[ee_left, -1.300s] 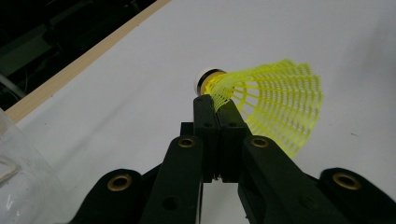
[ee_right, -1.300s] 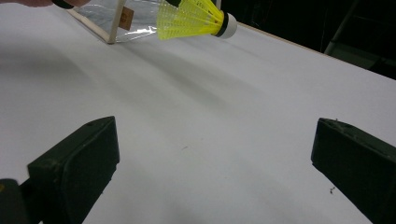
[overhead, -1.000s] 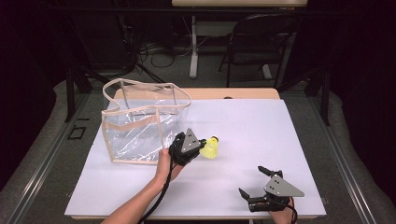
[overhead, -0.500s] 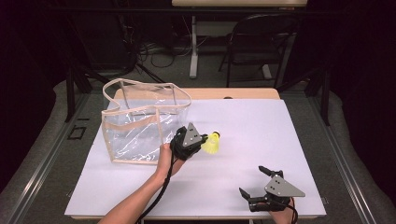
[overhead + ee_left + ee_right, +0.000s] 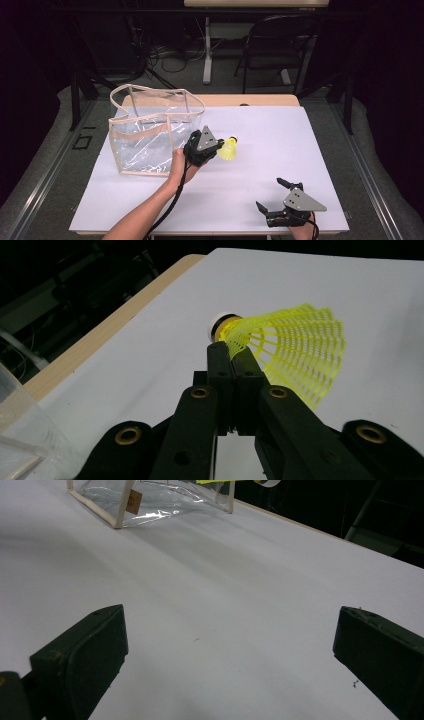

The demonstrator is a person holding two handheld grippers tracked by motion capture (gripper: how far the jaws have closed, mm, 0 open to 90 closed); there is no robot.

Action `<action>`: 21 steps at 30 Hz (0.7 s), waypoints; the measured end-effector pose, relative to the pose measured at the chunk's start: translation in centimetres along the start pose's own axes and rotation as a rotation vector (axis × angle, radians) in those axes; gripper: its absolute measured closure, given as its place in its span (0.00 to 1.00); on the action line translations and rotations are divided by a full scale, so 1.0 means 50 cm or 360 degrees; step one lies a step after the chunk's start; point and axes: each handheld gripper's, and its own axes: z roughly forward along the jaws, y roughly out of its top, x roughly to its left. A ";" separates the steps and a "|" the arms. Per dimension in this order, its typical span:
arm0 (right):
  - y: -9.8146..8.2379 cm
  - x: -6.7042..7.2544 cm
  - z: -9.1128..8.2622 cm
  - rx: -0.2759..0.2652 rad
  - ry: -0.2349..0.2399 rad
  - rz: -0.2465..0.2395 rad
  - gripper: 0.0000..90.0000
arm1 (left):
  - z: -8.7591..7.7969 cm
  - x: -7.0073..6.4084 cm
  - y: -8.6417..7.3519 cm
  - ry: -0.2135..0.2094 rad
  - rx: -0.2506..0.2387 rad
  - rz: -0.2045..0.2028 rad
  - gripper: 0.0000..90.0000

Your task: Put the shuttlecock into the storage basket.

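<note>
A yellow plastic shuttlecock (image 5: 229, 149) with a white cork tip hangs just above the white table (image 5: 280, 135), to the right of a clear bag (image 5: 150, 131). My left gripper (image 5: 220, 146) is shut on the shuttlecock's skirt. In the left gripper view the jaws (image 5: 231, 352) pinch the mesh of the shuttlecock (image 5: 295, 347) near its cork, which points away from me. My right gripper (image 5: 271, 194) rests at the table's near right corner, open, with nothing between its jaws (image 5: 232, 630).
The clear bag (image 5: 150, 500) has beige trim, stands upright at the table's left and is open at the top. A folding chair (image 5: 280, 45) and table legs stand on the floor beyond the far edge.
My left gripper has lifted the shuttlecock slightly, up in the high view. The right gripper has not moved.
</note>
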 end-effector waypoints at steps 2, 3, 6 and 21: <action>0.000 0.000 0.000 0.0003 -0.0004 -0.0001 0.01 | -0.001 0.003 0.004 0.0001 -0.0011 -0.0006 0.99; 0.000 0.000 0.000 0.0006 -0.0006 0.0000 0.01 | -0.003 0.005 0.006 -0.0002 -0.0012 -0.0009 0.99; -0.001 -0.001 0.001 0.0012 -0.0004 -0.0001 0.01 | -0.004 0.010 0.010 0.0000 -0.0017 -0.0011 0.99; 0.000 0.000 0.001 0.0009 0.0001 0.0002 0.01 | -0.007 0.027 0.033 0.0001 -0.0020 -0.0016 0.99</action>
